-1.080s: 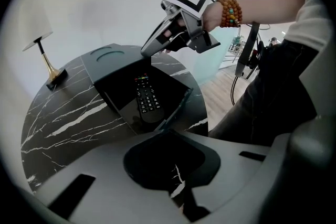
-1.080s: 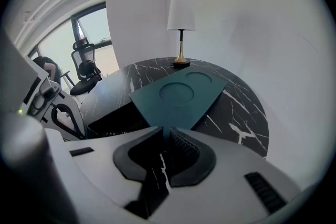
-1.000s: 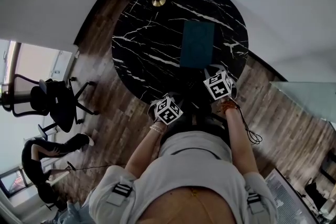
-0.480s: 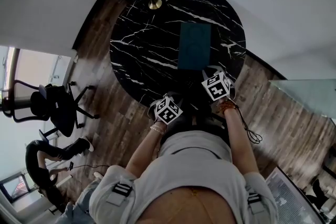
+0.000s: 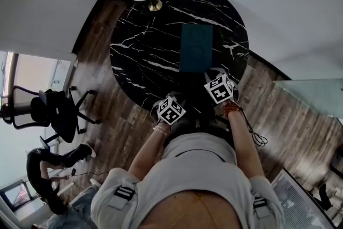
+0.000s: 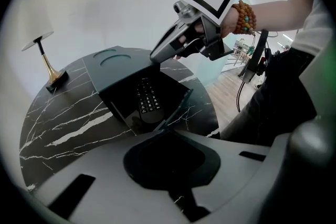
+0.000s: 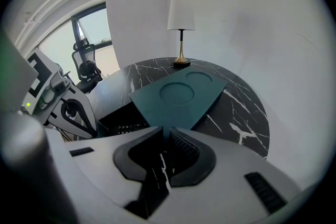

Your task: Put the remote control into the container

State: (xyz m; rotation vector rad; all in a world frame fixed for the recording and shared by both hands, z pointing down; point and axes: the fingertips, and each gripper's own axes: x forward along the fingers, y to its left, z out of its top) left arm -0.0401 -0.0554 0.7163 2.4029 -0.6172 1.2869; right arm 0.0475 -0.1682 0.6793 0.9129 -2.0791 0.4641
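Marble table (image 5: 139,45), remote control (image 6: 148,102) dim in the container's (image 6: 179,104) dark interior

Head view looks steeply down; both tool views (close) share the table (image 5: 150,45).

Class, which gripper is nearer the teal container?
Right. The right gripper is at the container edge; the left gripper sits farther back, near the table rim.

Container lid (image 7: 178,94) hides most of the remote control (image 7: 128,127)
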